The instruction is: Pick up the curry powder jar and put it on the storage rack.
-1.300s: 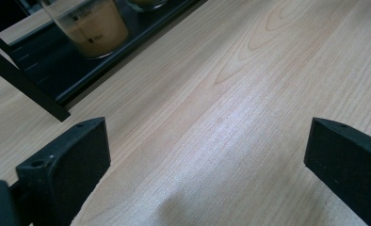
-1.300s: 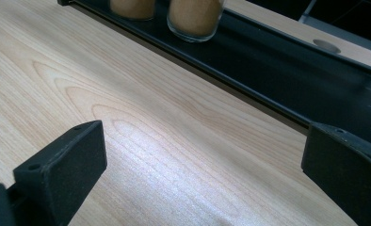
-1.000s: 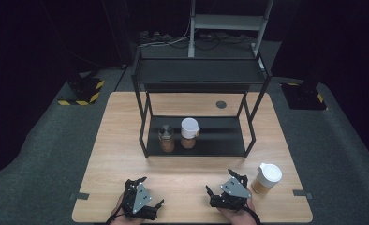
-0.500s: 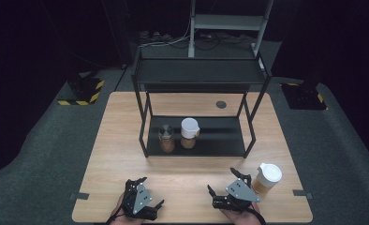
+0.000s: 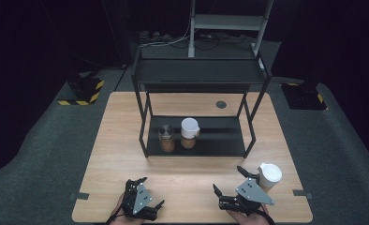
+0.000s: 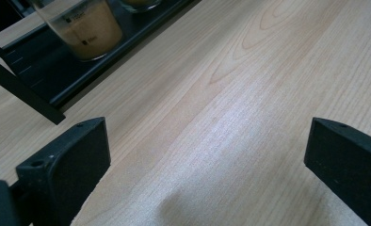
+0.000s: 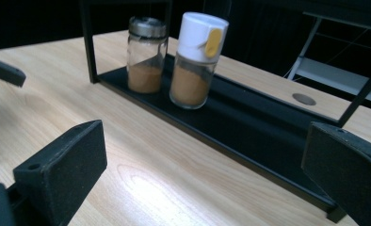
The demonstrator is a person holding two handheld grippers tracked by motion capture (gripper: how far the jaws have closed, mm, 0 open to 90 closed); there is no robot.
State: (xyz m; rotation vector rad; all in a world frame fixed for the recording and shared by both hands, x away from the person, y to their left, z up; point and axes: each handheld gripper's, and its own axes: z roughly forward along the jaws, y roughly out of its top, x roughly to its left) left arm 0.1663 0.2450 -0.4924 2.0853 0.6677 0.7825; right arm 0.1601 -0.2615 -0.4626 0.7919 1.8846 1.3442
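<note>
— On the lower black shelf (image 5: 220, 140): 2 glass spice jars of brown powder, 1 steel-capped (image 5: 166, 138), 1 white-capped (image 5: 189, 132). Beside the right gripper (image 5: 229, 180): 1 white-lidded jar (image 5: 269, 176).
— Left gripper (image 5: 151, 194) low over the wooden table (image 5: 112, 154). Both sets of jaws spread wide, holding nothing.

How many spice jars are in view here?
3. Two stand side by side on the rack's bottom shelf: a metal-lidded jar and a white-capped jar. A third white-lidded jar stands on the table beside the right gripper.
</note>
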